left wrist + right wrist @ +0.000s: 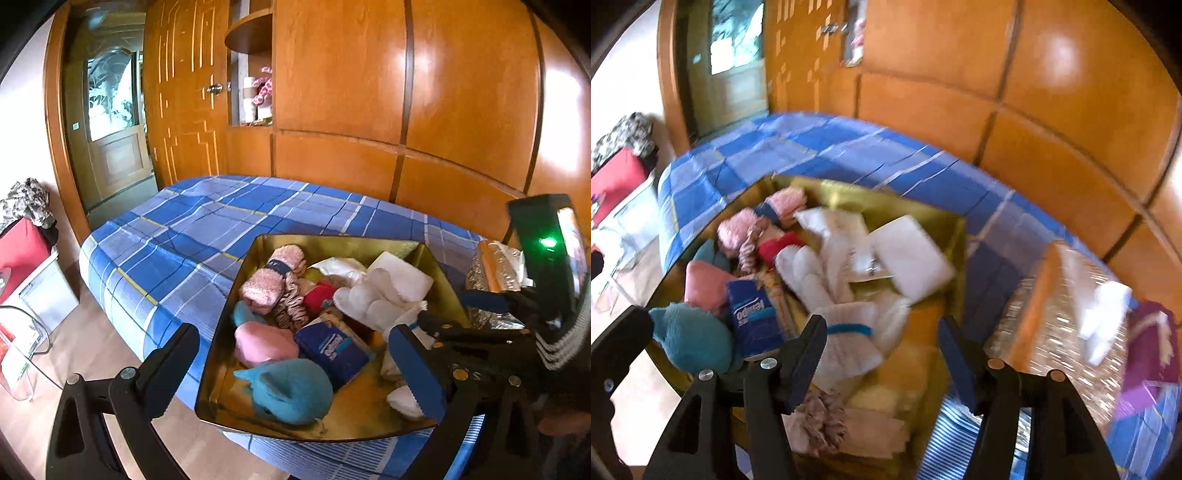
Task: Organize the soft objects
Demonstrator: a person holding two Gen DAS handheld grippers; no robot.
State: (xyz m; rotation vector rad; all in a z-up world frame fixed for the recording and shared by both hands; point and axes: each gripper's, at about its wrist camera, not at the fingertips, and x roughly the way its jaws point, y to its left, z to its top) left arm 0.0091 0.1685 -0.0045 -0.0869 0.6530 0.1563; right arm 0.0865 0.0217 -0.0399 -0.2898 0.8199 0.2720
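A gold box [221, 317] sits on the blue plaid bed [207, 218]. It holds a teal plush [291, 391], a pink plush [264, 343], pink fuzzy socks [273, 277], a blue tissue pack [332, 349], a red item [319, 295] and white gloves and cloths [380, 291]. My left gripper [295, 376] is open over the box's near edge, empty. My right gripper [882, 350] is open and empty above the box [955, 236], over a white glove with a blue band [849, 332]. The right gripper also shows in the left wrist view [476, 302]. The right wrist view is blurred.
A silver glittery lid [1045, 328] lies right of the box, with a white item [1104, 321] and a purple item [1152, 354] on it. A wooden wardrobe wall [369, 92] stands behind the bed. A red box and clutter [22, 251] stand on the floor at left.
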